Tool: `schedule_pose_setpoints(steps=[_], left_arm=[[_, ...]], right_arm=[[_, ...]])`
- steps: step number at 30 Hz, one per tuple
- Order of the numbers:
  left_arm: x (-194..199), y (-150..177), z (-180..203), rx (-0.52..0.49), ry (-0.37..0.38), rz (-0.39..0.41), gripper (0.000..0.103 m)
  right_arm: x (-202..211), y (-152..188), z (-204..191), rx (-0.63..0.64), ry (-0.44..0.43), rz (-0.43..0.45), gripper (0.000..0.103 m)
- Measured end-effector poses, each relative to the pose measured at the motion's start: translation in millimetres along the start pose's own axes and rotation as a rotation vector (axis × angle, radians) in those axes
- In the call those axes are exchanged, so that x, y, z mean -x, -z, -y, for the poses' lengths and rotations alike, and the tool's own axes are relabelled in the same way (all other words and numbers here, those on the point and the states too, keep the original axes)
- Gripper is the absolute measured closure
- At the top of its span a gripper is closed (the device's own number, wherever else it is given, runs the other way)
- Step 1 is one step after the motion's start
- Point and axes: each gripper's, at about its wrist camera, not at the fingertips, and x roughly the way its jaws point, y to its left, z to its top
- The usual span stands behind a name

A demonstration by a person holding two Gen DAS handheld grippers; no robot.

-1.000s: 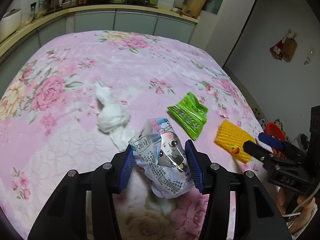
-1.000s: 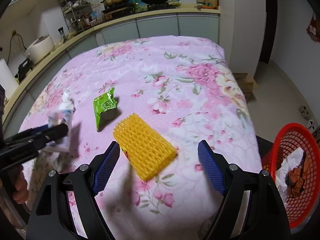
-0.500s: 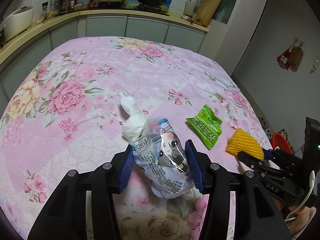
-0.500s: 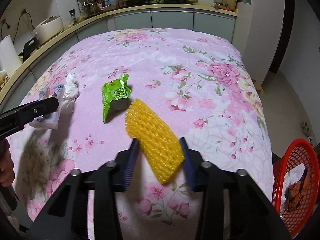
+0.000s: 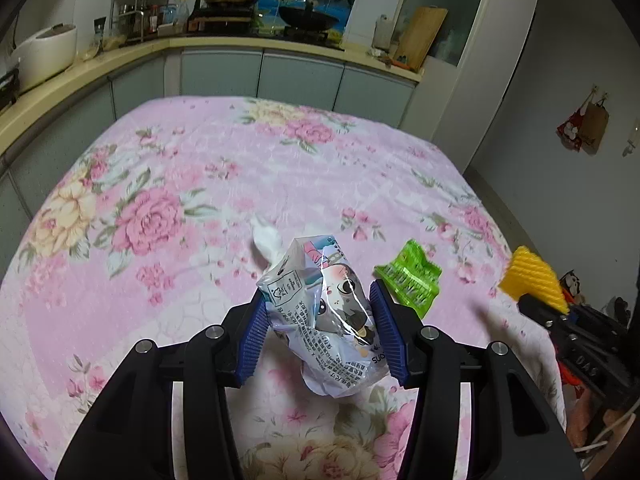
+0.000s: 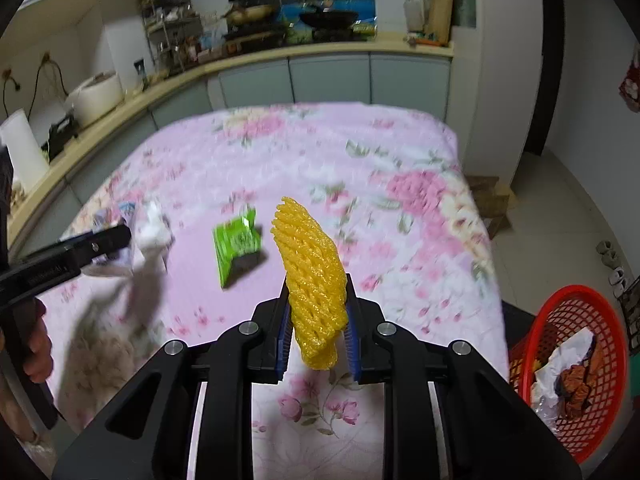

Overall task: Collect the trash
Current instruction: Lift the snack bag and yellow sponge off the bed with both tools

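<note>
A: Tablecloth [image 5: 168, 184] first: pink, floral, spread over the whole table, with a kitchen counter [image 5: 100, 68] curving round behind it.

B: And the next biggest thing?

A: The red mesh basket [image 6: 600, 312] on the floor off the table's right edge, with crumpled paper and brown scraps already in it.

B: What is the left gripper [image 5: 318, 330] doing?

A: Its blue pads are clamped on either side of a crinkled silvery snack bag [image 5: 328, 316] printed with a cartoon face; the bag stands up between them, clear of the cloth.

B: The right gripper [image 6: 316, 334]?

A: It is closed tight on a yellow foam fruit net [image 6: 314, 276]; the pads squeeze the lower end and the rest sticks up and forward above the table.

B: What remains on the cloth?

A: A white crumpled tissue [image 5: 269, 242] lies just behind the snack bag, partly hidden by it. A green snack wrapper [image 6: 236, 242] lies flat between the two grippers, touching neither.

B: Anything of the person?

A: A hand [image 6: 38, 340] at the right view's left edge, gripping the left tool's handle.
</note>
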Motion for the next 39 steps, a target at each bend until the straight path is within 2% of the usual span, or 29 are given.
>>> schedule_pose_setpoints(steps=[6, 26, 39], left_arm=[[14, -12, 9, -0.02, -0.005, 0.06, 0.055], [44, -44, 27, -0.065, -0.016, 0.193, 0.055], [47, -48, 35, -0.08, -0.026, 0.223, 0.055]], right_arm=[[28, -13, 2, -0.017, 0.012, 0.081, 0.081], [70, -33, 6, -0.073, 0.011, 0.21, 0.081], [77, -38, 14, -0.103, 0.02, 0.247, 0.081]])
